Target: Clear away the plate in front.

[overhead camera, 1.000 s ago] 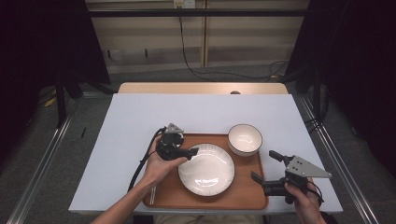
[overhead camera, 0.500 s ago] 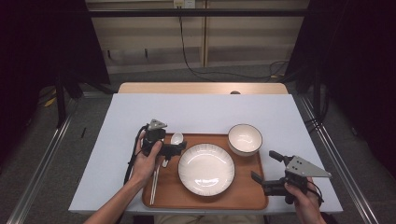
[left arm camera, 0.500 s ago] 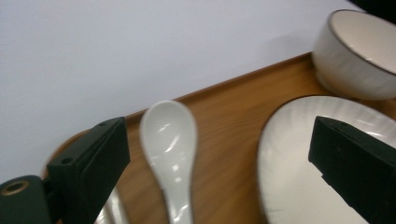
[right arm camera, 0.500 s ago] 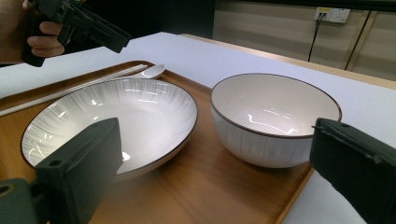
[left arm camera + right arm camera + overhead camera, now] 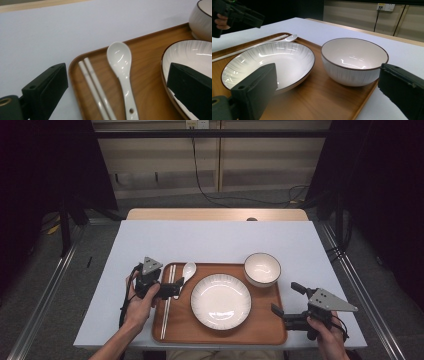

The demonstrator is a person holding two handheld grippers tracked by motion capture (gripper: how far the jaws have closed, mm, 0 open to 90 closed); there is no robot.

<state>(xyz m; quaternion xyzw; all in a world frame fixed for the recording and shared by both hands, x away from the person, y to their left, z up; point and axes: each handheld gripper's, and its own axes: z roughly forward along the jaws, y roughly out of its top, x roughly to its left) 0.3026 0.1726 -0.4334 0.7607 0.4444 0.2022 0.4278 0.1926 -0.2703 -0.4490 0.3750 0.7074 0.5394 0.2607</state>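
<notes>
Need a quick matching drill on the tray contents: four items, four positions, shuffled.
Items:
1. spoon
2. chopsticks
3. plate
4. bowl

Places on the tray:
A. middle of the tray
B. far right corner
C. along the left edge, next to the left claw
D. far left, between the chopsticks and the plate

Pairs: 1-D, 2-C, 3-A, 4-B
</notes>
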